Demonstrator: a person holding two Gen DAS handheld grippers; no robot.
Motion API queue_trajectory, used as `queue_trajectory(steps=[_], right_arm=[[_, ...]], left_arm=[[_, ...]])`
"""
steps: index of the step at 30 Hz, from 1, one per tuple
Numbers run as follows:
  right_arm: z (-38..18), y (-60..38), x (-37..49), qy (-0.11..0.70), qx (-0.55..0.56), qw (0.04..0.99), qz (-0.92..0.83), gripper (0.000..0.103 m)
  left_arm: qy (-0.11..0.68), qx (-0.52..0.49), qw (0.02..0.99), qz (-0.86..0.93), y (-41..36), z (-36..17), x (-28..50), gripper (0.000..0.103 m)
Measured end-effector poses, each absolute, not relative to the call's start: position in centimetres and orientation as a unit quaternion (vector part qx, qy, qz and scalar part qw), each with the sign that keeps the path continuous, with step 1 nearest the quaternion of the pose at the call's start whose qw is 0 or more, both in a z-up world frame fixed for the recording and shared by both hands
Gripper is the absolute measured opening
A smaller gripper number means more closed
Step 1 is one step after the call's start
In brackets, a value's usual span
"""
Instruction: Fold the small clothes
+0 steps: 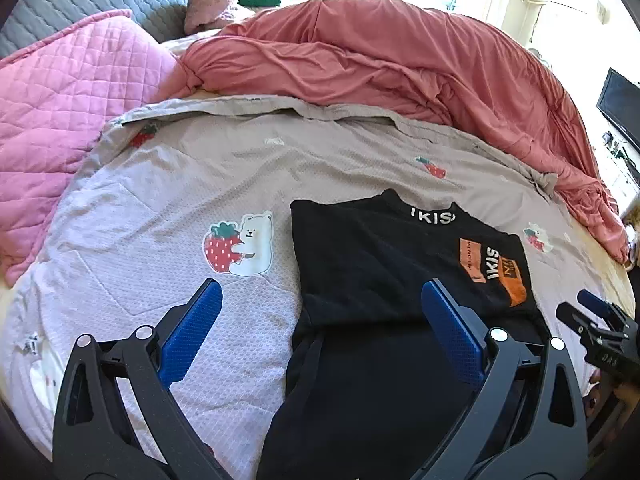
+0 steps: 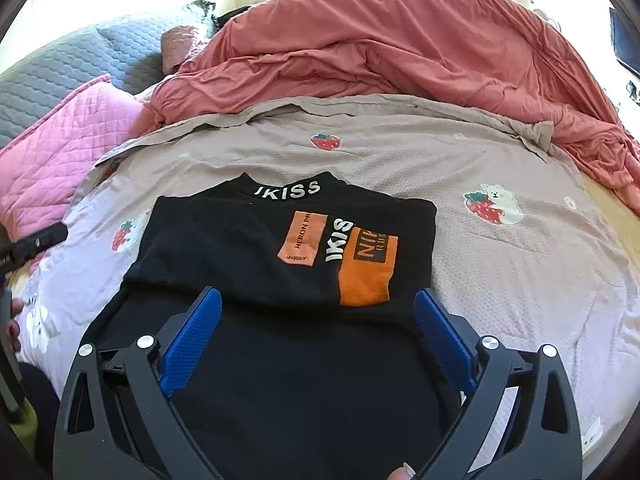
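A black T-shirt (image 1: 380,264) with orange patches and white lettering lies on the bed with its sides folded in, collar away from me. In the right wrist view the T-shirt (image 2: 224,248) fills the middle, and its near part runs under the fingers. My left gripper (image 1: 320,285) hangs open over the shirt's left edge, one blue pad over the sheet and one over the cloth, nothing gripped. My right gripper (image 2: 318,294) is open above the shirt's near half, holding nothing. The right gripper (image 1: 592,312) shows at the right edge, and the left gripper (image 2: 36,240) at the left edge.
A beige sheet (image 1: 192,168) printed with strawberries and bears covers the bed. A bunched coral duvet (image 1: 380,52) lies along the back, with a pink quilted blanket (image 1: 68,96) at the left. A dark screen (image 1: 620,104) stands at the far right. A fingertip (image 2: 400,472) shows at the bottom.
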State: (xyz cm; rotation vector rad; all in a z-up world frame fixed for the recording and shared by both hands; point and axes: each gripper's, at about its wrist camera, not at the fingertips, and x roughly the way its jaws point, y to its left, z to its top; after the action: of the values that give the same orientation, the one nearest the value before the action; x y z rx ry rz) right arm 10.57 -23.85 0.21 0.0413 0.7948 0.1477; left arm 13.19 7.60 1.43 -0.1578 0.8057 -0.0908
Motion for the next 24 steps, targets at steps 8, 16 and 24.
queue_trajectory(steps=[8,16,24], right_arm=[[0.1,-24.3,7.7,0.394,0.01,0.916,0.077,0.096],[0.1,-25.1,5.9,0.396,0.01,0.915,0.073,0.096],[-0.2,-26.4,4.7,0.402,0.013,0.913,0.063,0.096]], left_arm=[[0.387,-0.061,0.919,-0.047,6.9,2.1,11.4,0.094],[0.391,-0.038,0.918,-0.057,6.0,2.0,9.8,0.094],[0.401,-0.032,0.914,-0.05,6.5,1.3,8.8,0.094]])
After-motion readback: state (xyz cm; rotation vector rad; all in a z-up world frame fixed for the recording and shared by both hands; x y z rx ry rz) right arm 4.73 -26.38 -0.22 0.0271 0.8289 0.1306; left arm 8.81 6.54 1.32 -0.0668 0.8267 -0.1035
